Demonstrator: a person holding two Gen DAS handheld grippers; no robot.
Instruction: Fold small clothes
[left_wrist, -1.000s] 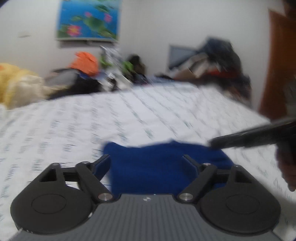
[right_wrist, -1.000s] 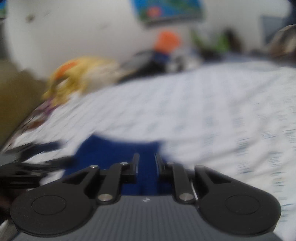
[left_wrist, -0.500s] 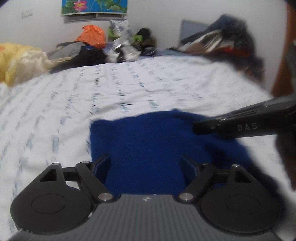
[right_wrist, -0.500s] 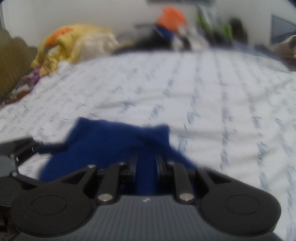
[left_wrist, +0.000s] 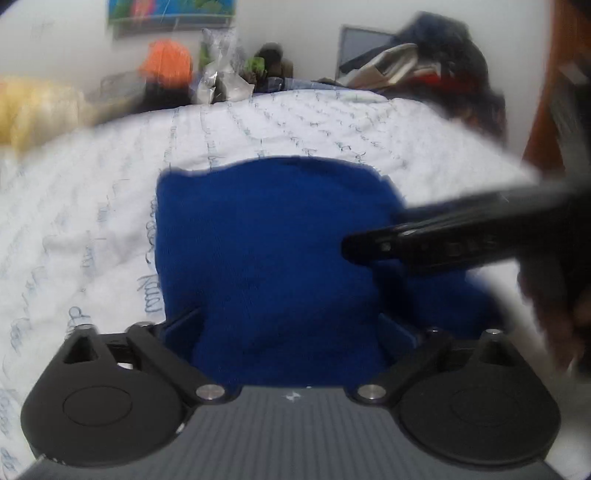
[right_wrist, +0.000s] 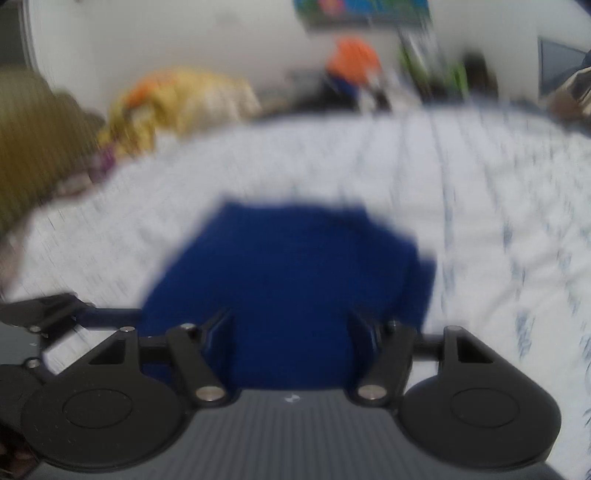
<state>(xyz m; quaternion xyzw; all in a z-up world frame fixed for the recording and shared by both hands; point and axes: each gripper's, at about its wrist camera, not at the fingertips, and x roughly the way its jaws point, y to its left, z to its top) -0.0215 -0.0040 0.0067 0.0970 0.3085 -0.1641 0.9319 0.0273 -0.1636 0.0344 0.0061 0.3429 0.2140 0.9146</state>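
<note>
A small dark blue garment (left_wrist: 273, 251) lies folded on the white patterned bedsheet (left_wrist: 258, 125); it also shows, blurred, in the right wrist view (right_wrist: 291, 280). My left gripper (left_wrist: 291, 325) is open, its jaws wide apart over the garment's near edge, holding nothing. My right gripper (right_wrist: 290, 328) is open just above the garment's near part. In the left wrist view the right gripper's fingers (left_wrist: 373, 251) reach in from the right over the garment. In the right wrist view the left gripper (right_wrist: 48, 314) shows at the far left.
Clutter lines the far edge of the bed: a yellow bundle (left_wrist: 33, 107), an orange bag (left_wrist: 168, 66), dark clothes and a pile at the right (left_wrist: 424, 70). A brown door (left_wrist: 554, 92) stands at the right. A poster (left_wrist: 170, 11) hangs on the wall.
My right gripper was shut on a fold of the blue garment; it has opened and let go. Both grippers have dropped closer to the garment, which now lies flatter.
</note>
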